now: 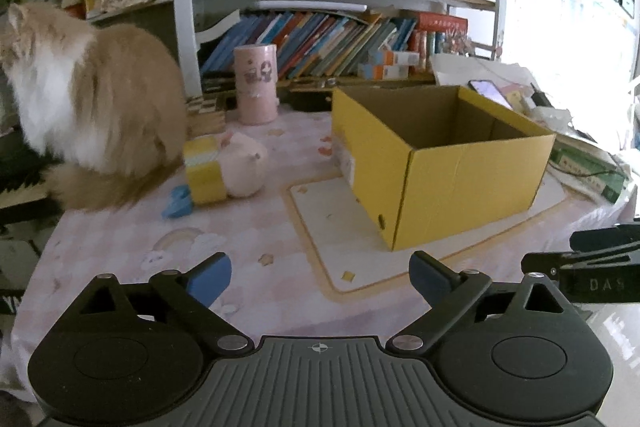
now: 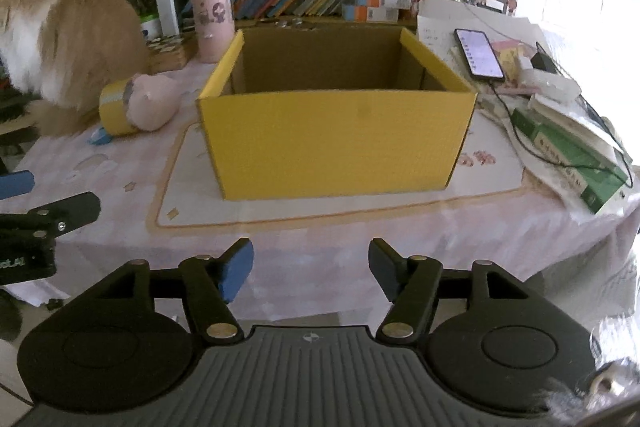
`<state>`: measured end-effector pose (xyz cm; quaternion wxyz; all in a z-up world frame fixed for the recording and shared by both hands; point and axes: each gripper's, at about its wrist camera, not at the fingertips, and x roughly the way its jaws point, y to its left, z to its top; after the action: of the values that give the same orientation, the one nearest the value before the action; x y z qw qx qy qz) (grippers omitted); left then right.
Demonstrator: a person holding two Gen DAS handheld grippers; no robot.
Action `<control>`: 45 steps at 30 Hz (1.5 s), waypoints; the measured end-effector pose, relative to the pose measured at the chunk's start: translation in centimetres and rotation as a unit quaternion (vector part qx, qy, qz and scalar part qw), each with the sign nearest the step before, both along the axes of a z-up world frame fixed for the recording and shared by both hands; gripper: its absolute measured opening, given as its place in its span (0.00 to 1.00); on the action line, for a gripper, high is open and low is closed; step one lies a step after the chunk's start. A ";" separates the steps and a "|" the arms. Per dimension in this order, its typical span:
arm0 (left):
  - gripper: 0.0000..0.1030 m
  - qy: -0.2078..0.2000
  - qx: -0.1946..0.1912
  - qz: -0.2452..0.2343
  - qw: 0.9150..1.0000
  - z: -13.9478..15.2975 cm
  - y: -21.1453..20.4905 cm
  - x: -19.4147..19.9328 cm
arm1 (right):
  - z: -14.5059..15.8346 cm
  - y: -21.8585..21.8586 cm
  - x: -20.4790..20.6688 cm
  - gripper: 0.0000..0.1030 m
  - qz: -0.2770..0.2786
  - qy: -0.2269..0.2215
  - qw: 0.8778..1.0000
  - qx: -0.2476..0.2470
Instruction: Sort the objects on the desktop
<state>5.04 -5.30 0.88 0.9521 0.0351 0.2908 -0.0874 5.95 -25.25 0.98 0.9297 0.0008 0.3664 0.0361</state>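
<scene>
Left wrist view: left gripper (image 1: 320, 281) wide open, nothing between the jaws, low over the cloth. Box (image 1: 440, 163) sits centre-right and looks empty. Tape roll (image 1: 204, 171), pink toy (image 1: 246, 165) and blue clip (image 1: 178, 203) lie mid-left, right beside the cat (image 1: 88, 99).

Right wrist view: right gripper (image 2: 311, 269) part open, empty, facing the box (image 2: 336, 135). Tape roll (image 2: 114, 109) at left. Best to approach slowly from the near side, away from the cat, and grab the roll first

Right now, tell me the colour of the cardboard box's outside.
The cardboard box is yellow outside, plain brown inside. It shows best in the right wrist view.
</scene>
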 end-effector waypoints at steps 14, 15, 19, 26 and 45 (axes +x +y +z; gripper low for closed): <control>0.95 0.028 0.008 0.003 1.000 -1.1 2.8 -2.6 | -1.7 4.7 -2.9 0.66 0.021 0.017 1.000 0.000; 0.95 0.030 0.007 0.004 1.000 -1.2 3.0 -2.7 | -1.8 5.0 -3.0 0.66 0.022 0.019 1.000 0.000; 0.95 0.036 0.007 0.010 0.999 -1.4 4.0 -3.2 | -2.0 5.9 -3.3 0.67 0.029 0.022 0.999 0.004; 0.95 0.038 0.006 0.028 0.999 -1.4 5.7 -3.6 | -2.1 7.7 -3.3 0.68 0.037 0.019 0.999 0.009; 0.95 0.030 0.000 0.072 0.997 -1.1 9.8 -3.9 | -1.6 12.5 -3.1 0.75 0.075 0.008 0.997 0.000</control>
<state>1.18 4.54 -0.18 0.9468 0.0114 0.3210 -0.0198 2.90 -12.75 -0.62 0.9214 -0.0263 0.3729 0.1059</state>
